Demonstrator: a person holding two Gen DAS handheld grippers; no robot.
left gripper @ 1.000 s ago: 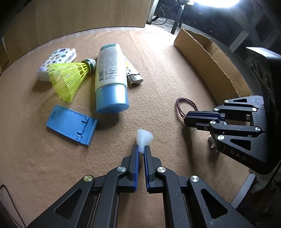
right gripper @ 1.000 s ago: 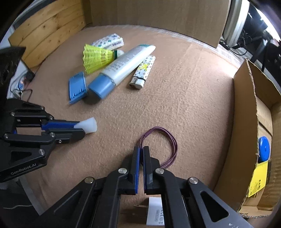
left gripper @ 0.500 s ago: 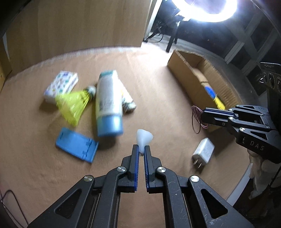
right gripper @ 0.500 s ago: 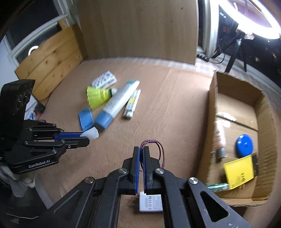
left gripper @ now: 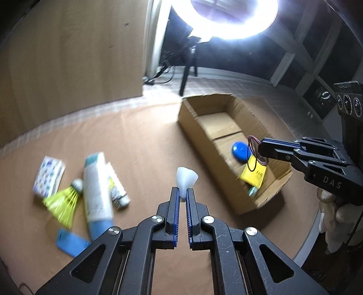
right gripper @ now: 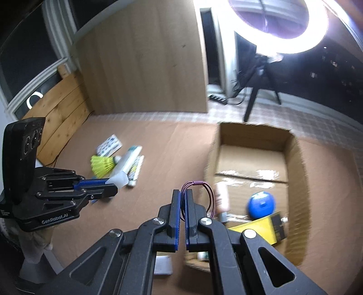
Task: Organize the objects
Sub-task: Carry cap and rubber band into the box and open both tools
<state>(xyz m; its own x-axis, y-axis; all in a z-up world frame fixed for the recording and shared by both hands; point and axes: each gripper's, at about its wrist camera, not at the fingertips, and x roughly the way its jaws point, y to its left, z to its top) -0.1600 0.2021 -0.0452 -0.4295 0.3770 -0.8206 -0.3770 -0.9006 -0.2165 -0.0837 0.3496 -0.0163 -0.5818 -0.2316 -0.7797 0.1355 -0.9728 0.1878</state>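
Left gripper point(left gripper: 182, 197) nearest, jaws pinched nearly together on the stem of a small white funnel-shaped cap point(left gripper: 187, 177), carried in the air above the brown mat point(left gripper: 140, 145). Right gripper point(right gripper: 183, 197) fully closed on a purple hair tie point(right gripper: 205, 190), loop dangling free; in the left wrist view it hangs just over the near right end of the cardboard box point(left gripper: 192, 122). Both items are airborne, neither is in the box yet. Left on the mat, untouched: blue phone stand point(left gripper: 70, 242), yellow shuttlecock point(left gripper: 62, 204), lotion tube point(left gripper: 96, 190) with a patterned lighter point(left gripper: 116, 186) touching its right side, tissue pack point(left gripper: 47, 173) further back. White charger point(right gripper: 162, 264) sits on the mat near the box's near wall. Box already holds a blue round item point(left gripper: 239, 151), a yellow card point(left gripper: 254, 173) and a small bottle point(right gripper: 221, 196). Step looks like transport to the box, both hands at once. Next move likely: bring the hair tie over open box floor and open the jaws; the left hand has further to travel right before dropping the cap. Ring light point(left gripper: 233, 18) far behind; heavy motion blur.
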